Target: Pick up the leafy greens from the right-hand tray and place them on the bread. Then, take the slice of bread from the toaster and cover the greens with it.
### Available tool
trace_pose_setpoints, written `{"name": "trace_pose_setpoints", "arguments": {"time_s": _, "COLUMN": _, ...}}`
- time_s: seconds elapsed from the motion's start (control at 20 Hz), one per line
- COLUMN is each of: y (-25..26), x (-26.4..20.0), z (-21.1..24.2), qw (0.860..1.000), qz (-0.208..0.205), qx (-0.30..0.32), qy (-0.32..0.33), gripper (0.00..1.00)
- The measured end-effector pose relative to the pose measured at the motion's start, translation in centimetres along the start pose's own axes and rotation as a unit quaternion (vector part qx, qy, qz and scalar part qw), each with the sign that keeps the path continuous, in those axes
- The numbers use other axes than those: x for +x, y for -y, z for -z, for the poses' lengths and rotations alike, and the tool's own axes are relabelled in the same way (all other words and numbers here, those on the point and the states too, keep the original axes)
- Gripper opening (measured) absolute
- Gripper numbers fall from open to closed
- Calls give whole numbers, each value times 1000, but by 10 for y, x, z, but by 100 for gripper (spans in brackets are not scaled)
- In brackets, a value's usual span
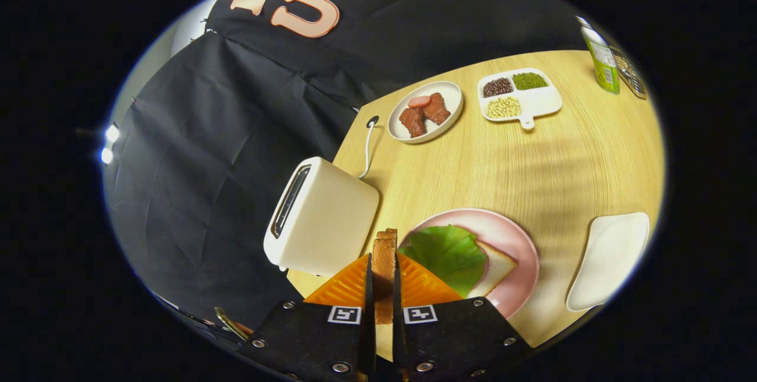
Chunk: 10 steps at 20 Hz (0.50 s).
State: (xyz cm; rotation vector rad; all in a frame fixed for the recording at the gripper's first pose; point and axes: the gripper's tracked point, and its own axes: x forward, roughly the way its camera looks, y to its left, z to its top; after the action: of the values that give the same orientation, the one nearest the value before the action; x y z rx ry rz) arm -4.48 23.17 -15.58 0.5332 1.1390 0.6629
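1. We see the slice of bread (384, 264) standing on edge between the gripper (383, 287) fingers, both fingers pressing its flat faces, so the jaws are pinching it. Its toasted top edge sticks out just ahead of the fingertips.
2. Just beyond the fingers and a little to the right sits the pink plate (520, 240), near the tabletop's front edge. On it lie the leafy greens (450, 255), spread over a second slice, the bottom bread (495, 266), of which one pale corner pokes out from under the leaf on its right.
3. We find the toaster (322, 216) just left of the held slice, at the tabletop's left edge, its slot on the side facing away from the plate. Its white cord (368, 151) runs back along that edge.
4. The right-hand tray (609, 258), white, lies near the tabletop's right edge, beside the pink plate but apart from it.
5. Towards the far edge we see a white dish (452, 98) carrying brown meat pieces (424, 115), and beside it to the right a divided white dish (547, 101) with dark, green and pale beans in separate compartments.
6. At the far right corner stands a green bottle (603, 62).
7. All of it rests on the light wooden table (532, 169).
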Motion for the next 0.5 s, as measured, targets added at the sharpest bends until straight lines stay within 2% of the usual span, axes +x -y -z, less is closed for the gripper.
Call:
{"name": "trace_pose_setpoints", "arguments": {"time_s": 0.1, "y": 18, "x": 4, "z": 6, "qw": 1000, "qz": 24, "qx": -10, "qy": -3, "gripper": 12}}
{"name": "trace_pose_setpoints", "arguments": {"time_s": 0.5, "y": 43, "x": 5, "z": 25, "qw": 999, "qz": 37, "qx": -12, "qy": -16, "gripper": 12}}
